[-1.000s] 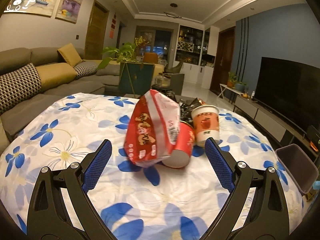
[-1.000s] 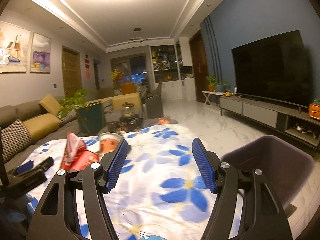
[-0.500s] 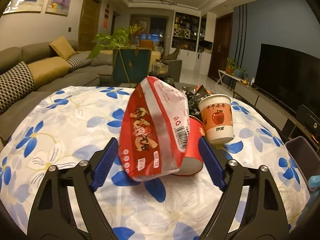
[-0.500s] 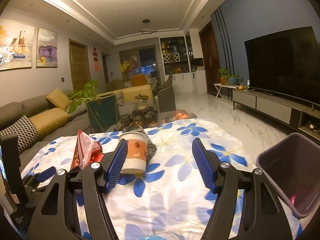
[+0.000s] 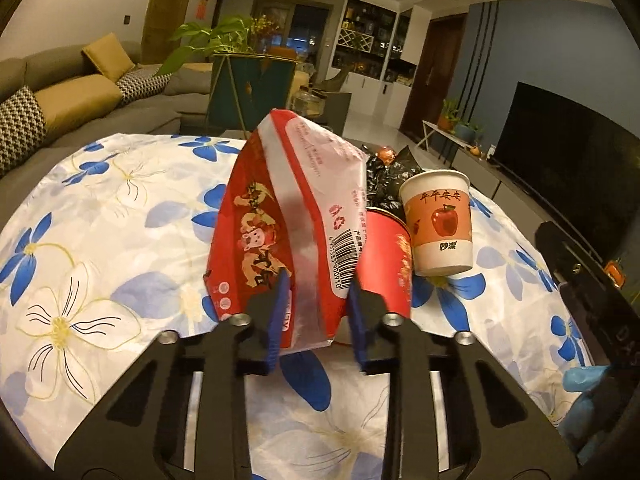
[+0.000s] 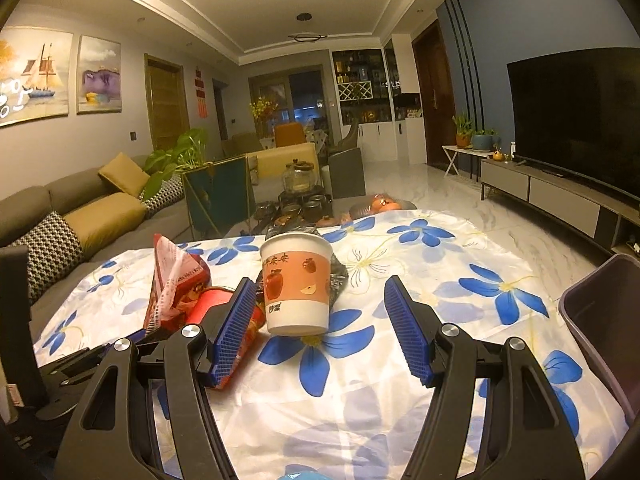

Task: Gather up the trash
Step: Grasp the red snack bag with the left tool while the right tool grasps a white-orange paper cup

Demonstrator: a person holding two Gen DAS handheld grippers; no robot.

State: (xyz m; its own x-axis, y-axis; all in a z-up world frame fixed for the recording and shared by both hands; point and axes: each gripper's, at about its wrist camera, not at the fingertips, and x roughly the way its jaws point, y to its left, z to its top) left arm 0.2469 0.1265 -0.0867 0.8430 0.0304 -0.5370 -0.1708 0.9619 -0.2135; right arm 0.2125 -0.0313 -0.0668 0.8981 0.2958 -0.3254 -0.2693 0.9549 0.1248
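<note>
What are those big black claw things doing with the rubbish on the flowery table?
A person is tidying up trash with a gripper in each hand. The left gripper has pinched the red snack bag. The right gripper is open, pointing at the paper cup with apples on it. A red cup lies on its side beside them. A bin waits at the table's edge.

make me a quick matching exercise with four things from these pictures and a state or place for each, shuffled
Things:
1. snack bag
2. paper cup
3. red cup
4. bin

States:
A. lying on its side
B. past the table's right edge
C. upright on the cloth
D. pinched in the left claw

Pairs: 1-D, 2-C, 3-A, 4-B
</note>
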